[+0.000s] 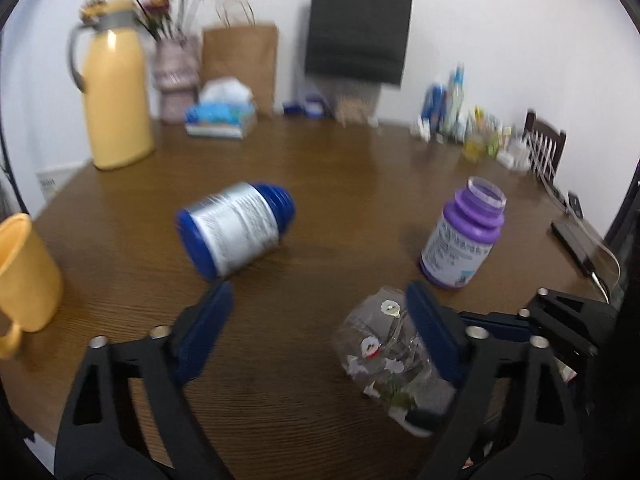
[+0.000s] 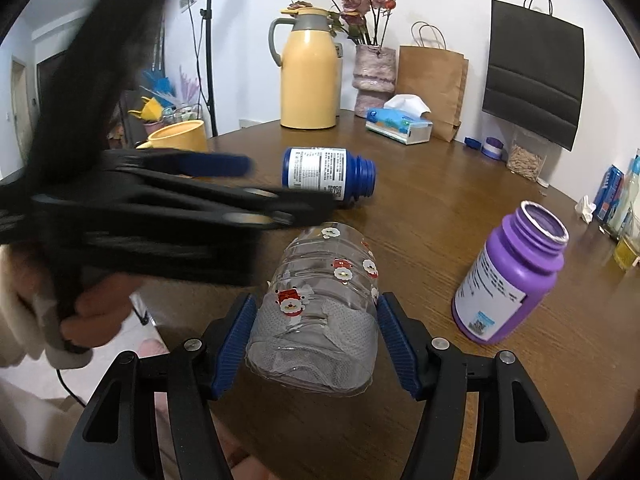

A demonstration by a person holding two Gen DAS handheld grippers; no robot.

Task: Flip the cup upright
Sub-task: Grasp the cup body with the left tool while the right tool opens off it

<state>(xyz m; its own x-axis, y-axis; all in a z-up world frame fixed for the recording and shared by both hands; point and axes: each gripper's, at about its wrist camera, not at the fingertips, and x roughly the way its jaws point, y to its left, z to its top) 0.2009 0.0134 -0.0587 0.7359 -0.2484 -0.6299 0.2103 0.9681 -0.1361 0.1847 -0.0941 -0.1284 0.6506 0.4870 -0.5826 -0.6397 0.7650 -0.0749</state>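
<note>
The cup (image 2: 320, 304) is clear plastic with small Santa stickers. It lies tilted on its side, its open rim toward the right wrist camera. My right gripper (image 2: 316, 320) is shut on the cup, one blue pad on each side. The cup also shows in the left wrist view (image 1: 384, 352), low and to the right, partly behind my left gripper's right finger. My left gripper (image 1: 320, 320) is open and empty above the wooden table (image 1: 300, 184). In the right wrist view it (image 2: 280, 184) reaches in blurred from the left, just above the cup.
A blue bottle (image 2: 328, 172) lies on its side in the middle of the table. A purple bottle (image 2: 508, 276) stands open to the right. A yellow mug (image 1: 24, 276) is at the left edge. A yellow jug (image 2: 308, 68), flower vase, tissue box (image 2: 400, 120) and paper bags stand at the back.
</note>
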